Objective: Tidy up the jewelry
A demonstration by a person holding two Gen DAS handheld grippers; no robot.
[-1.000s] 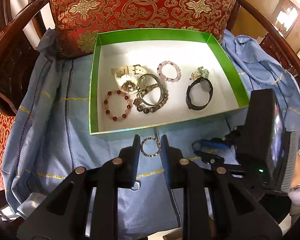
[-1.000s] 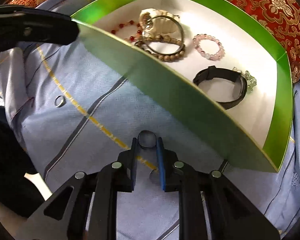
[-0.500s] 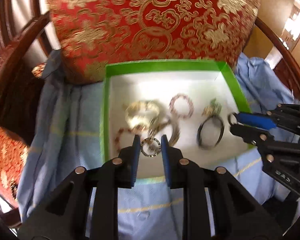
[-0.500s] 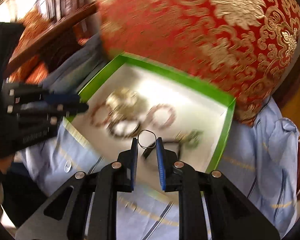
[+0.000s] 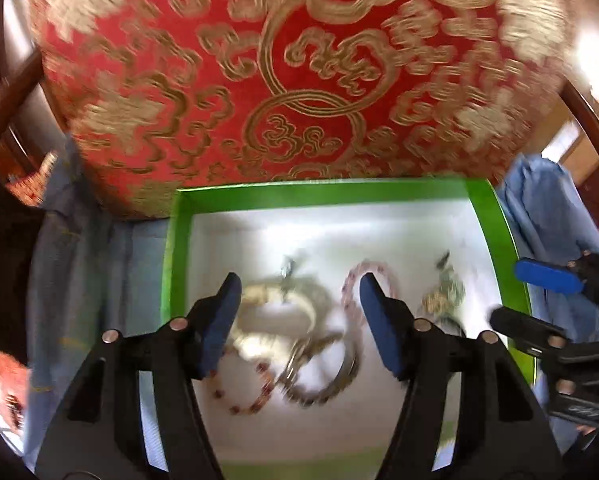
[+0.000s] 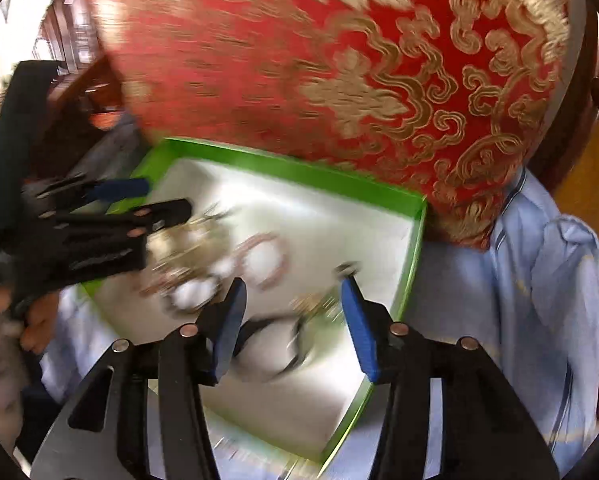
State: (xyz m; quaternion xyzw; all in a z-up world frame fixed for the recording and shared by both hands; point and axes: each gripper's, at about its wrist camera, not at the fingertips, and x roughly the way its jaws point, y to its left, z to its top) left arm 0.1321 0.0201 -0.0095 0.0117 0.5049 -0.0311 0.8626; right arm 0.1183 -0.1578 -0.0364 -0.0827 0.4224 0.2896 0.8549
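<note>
Both the left gripper (image 5: 299, 308) and the right gripper (image 6: 291, 312) are being held over the green box (image 5: 171, 264), jaws spread wide with nothing between them. Bracelets (image 5: 239, 396) and a watch (image 6: 267, 344) are lying inside, blurred. Loose pieces are perhaps remaining outside; none is being shown.

Cushion (image 5: 299, 80): red woven cloth w/ raised gold thread, slight sheen. Box (image 5: 319, 194): card, glossy green rim, matt white inside. Bead bracelet (image 5: 243, 396): glossy red beads. Cloth (image 6: 539, 300) under box: thin matt blue fabric. Left gripper (image 5: 297, 300) & right gripper (image 6: 293, 304): matt black plastic, blue pads.
</note>
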